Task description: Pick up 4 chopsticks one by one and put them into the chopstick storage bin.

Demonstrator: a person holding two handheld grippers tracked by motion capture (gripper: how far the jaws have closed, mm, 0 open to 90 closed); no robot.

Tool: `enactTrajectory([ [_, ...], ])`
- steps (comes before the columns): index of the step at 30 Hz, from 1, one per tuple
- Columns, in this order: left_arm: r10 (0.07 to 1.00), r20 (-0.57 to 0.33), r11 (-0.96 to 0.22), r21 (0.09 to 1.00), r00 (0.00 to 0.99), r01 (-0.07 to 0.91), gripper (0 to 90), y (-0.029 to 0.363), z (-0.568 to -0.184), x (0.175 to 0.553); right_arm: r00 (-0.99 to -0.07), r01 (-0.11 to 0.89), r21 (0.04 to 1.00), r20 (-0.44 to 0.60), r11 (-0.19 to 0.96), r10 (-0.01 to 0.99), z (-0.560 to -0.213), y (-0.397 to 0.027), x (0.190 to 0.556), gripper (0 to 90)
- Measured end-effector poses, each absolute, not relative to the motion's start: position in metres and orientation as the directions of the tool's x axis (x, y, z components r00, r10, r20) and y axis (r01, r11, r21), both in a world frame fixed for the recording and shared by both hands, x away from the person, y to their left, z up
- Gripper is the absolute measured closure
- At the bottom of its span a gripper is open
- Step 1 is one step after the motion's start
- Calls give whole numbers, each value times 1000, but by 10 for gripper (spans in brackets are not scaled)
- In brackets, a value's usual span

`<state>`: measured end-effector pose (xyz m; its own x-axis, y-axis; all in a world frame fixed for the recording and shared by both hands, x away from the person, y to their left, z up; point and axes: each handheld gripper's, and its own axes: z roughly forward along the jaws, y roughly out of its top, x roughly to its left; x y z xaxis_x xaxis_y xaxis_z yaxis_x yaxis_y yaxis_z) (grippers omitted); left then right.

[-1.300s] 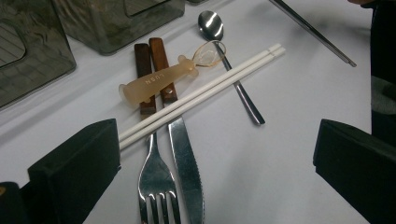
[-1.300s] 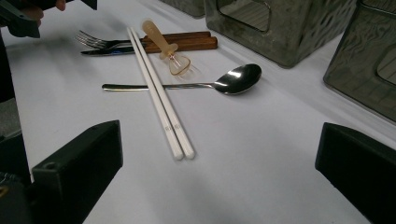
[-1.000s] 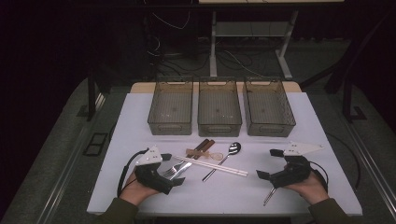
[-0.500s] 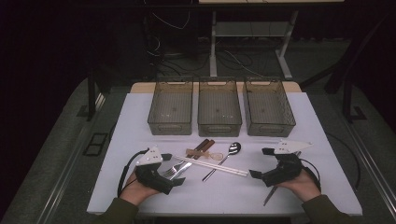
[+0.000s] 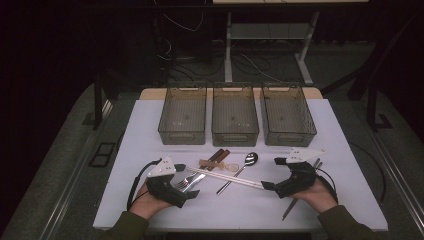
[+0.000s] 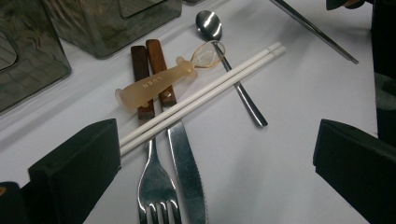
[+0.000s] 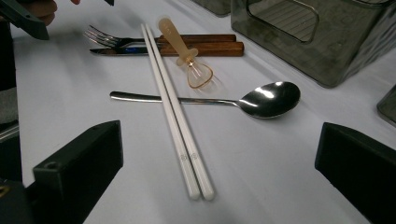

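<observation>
- White chopsticks point(image 5: 227, 176), a slim pair lying side by side, rest on the white bench point(image 5: 350, 150) between the two claws, running on a slant from near the left claw toward the right claw.
- In the right claw's own view the chopsticks point(image 7: 175, 116) point their blunt ends toward the camera and lie centred between its two black jaws, crossing over the handle of a polished steel spoon point(image 7: 261, 100).
- Right claw point(image 5: 274, 172) is spread wide, nothing between its jaws, held low over the bench with its tips just beside the near end of the chopsticks.
- Left claw point(image 5: 190, 180) is likewise spread wide and grips nothing; in its own view the far end of the chopsticks point(image 6: 201, 98) passes close by its left jaw.
- A steel fork point(image 6: 156, 186) and a steel knife point(image 6: 187, 172), both with dark wooden handles, lie side by side under the chopsticks.
- A small translucent amber plastic spoon point(image 6: 159, 81) with raised lettering on its handle lies across the two wooden handles, its clear bowl touching the steel spoon's neck.
- Three smoky transparent plastic bins point(image 5: 235, 132) stand in a row at the far side of the bench, well apart from the cutlery.
- A dark metal rod-like utensil point(image 5: 300, 192) lies partly beneath the right hand point(image 5: 317, 195).
</observation>
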<state>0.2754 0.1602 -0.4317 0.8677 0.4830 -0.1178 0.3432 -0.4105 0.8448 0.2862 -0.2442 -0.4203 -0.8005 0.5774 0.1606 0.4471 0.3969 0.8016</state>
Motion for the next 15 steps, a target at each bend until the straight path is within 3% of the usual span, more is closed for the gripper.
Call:
enactTrajectory([
  [15, 480, -119, -406, 848, 869, 340, 0, 159, -432, 277, -810, 451, 795, 174, 405, 560, -421, -236, 293, 12],
])
